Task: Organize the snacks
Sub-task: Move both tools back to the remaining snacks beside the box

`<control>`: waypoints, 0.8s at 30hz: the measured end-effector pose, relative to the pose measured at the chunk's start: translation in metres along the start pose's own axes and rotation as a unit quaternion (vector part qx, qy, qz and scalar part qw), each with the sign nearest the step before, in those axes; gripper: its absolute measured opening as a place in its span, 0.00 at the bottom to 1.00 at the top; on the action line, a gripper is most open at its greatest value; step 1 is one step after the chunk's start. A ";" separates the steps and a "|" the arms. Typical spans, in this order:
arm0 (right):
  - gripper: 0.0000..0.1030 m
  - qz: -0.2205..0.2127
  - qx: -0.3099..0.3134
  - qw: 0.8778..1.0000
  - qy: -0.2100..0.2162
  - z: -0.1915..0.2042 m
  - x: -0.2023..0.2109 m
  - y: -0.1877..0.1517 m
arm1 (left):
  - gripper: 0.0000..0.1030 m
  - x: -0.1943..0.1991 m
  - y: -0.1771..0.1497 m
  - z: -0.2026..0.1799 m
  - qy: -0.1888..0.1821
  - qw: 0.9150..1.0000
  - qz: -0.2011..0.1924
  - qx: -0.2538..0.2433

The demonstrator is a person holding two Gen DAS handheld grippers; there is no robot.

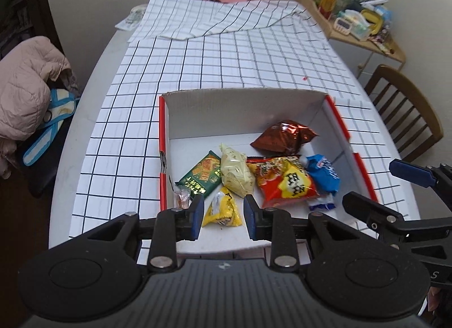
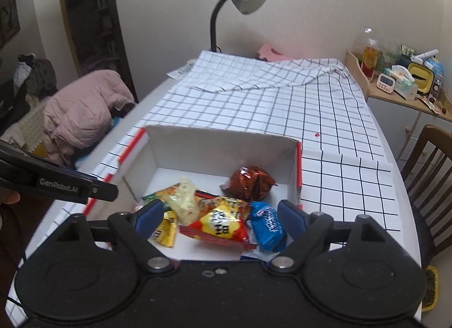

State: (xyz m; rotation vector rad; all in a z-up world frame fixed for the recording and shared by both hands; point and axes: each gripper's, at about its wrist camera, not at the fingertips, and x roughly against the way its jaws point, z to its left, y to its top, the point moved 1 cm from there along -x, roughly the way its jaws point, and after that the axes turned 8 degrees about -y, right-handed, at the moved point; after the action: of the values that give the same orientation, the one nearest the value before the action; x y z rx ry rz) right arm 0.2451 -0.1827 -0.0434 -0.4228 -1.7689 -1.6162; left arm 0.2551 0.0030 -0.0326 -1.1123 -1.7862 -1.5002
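Box [image 1: 248,107] is sitting near the table's [image 1: 84,136] near edge, on the checked cloth [image 1: 226,59]; its red-edged side walls are standing up left and right, far wall upright. Cloth beyond the box is lying open and bare up to a folded-over flap at the far edge. Chair [image 1: 406,113] is crowding the right edge, pink jacket [image 1: 25,88] the left.

Snacks are all lying inside the box, bunched toward its near side. Red-yellow pack [image 1: 285,181] is lying with its long axis running near-to-far, touching the blue pack [image 1: 325,175] on its right. Brown foil bag [image 1: 285,136] is sitting apart, toward the far right corner. Green pack [image 1: 202,174] is angling toward the left wall, the cream bag [image 1: 234,172] just beside it, the yellow bag [image 1: 223,209] nearest.

Left gripper [image 1: 223,216] is hanging over the yellow bag, jaws narrowly parted, gripping nothing. Right gripper [image 2: 220,216] is hanging above the red-yellow and blue packs, jaws wide, empty.
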 end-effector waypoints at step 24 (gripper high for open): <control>0.99 -0.026 0.029 0.998 0.054 0.045 0.063 -0.053 | 0.83 0.063 -0.081 0.034 -0.048 0.997 -0.047 0.032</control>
State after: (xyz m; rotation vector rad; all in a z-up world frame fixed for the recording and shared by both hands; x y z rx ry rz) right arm 0.1536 -0.1616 -0.0392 -0.2587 -1.7544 -1.5883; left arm 0.1572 0.0485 -0.0294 -1.0993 -1.9621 -1.4536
